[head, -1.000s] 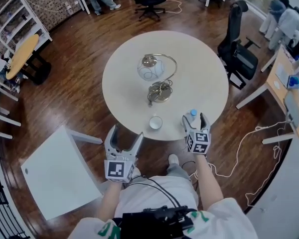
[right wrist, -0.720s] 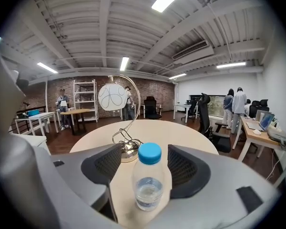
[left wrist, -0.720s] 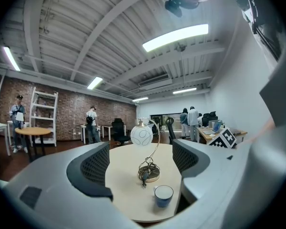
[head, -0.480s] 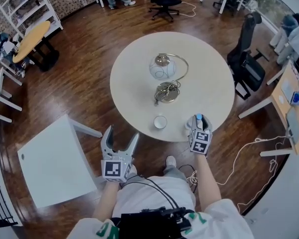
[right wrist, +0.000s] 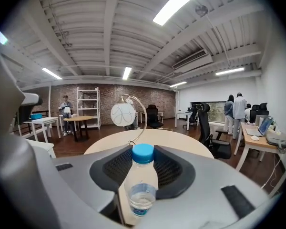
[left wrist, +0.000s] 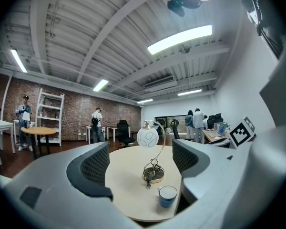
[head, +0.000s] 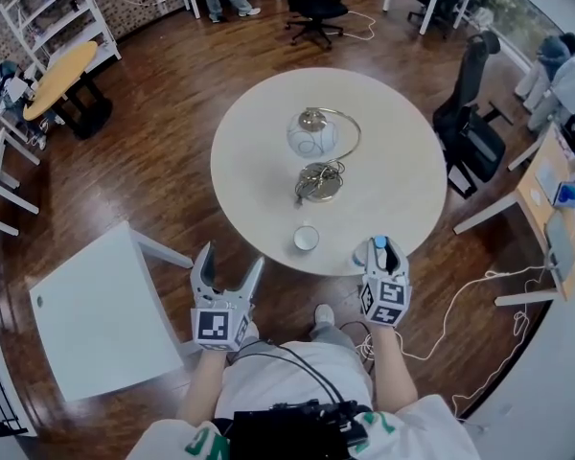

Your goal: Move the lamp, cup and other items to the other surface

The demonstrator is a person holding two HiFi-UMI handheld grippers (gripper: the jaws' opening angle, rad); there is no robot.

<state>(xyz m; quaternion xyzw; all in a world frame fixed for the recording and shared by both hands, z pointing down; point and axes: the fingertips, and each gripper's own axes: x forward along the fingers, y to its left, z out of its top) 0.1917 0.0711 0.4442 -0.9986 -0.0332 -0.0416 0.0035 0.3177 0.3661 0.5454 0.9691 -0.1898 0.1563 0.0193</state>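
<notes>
At near-right rim of round beige counter (head: pixel 259 161), clear plastic bottle w/ blue cap (right wrist: pixel 142 175) is standing upright betw. right gripper's (head: pixel 382 249) jaws, which have just been closing and are now pinching it. Step in hand looks like bottle pickup. Next move is calling for a lift & carry across to white square counter (head: pixel 86 324), well apart at left. Left gripper (head: pixel 230 262) is hanging wide, empty, off the rim. Small blue cup (head: pixel 306 238) & globe lamp w/ brass arc (head: pixel 314 151) are waiting; nothing is blocking the path.
</notes>
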